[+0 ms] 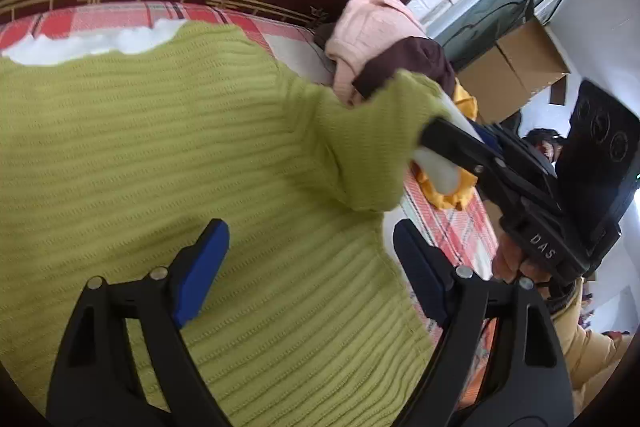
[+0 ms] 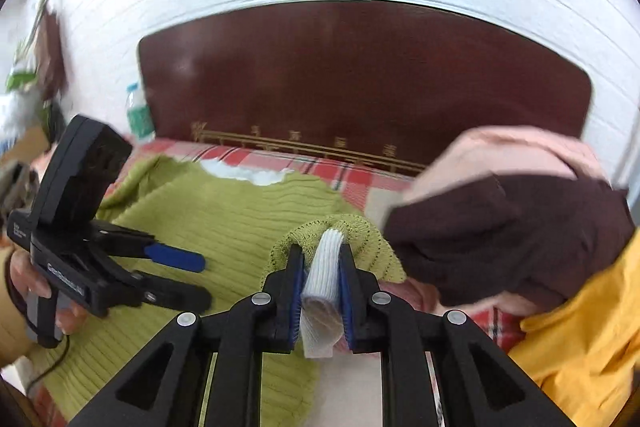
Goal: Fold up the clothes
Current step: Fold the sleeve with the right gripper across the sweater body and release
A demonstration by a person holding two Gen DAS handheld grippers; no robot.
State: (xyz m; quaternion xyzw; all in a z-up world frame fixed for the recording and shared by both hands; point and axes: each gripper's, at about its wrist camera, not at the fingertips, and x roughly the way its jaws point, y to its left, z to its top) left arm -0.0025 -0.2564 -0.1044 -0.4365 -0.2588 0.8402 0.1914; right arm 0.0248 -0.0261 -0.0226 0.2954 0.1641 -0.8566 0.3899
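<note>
**Here: sleeve cuff pinched, body flat on the bed**

The right gripper (image 2: 320, 291) is clamped on the green sweater's (image 1: 192, 147) white cuff (image 2: 322, 279). The left gripper (image 1: 308, 267) hovers with jaws apart over the sweater's body, spread on the plaid bedsheet (image 1: 452, 227).

A coarse ribbed knit in matt lime green is seen in the sweater (image 1: 200, 155) under the left gripper (image 1: 312, 267), whose black plastic fingers carry smooth blue pads (image 1: 202, 267) and shiny metal pins. A finer white ribbed cuff (image 2: 324, 279) is pinched between the right gripper (image 2: 320, 291) pads. Beyond both grippers, glossy dark red-brown wood with gilt lettering forms the headboard (image 2: 360, 79); woven checked cloth covers the bed (image 1: 100, 19).
</note>
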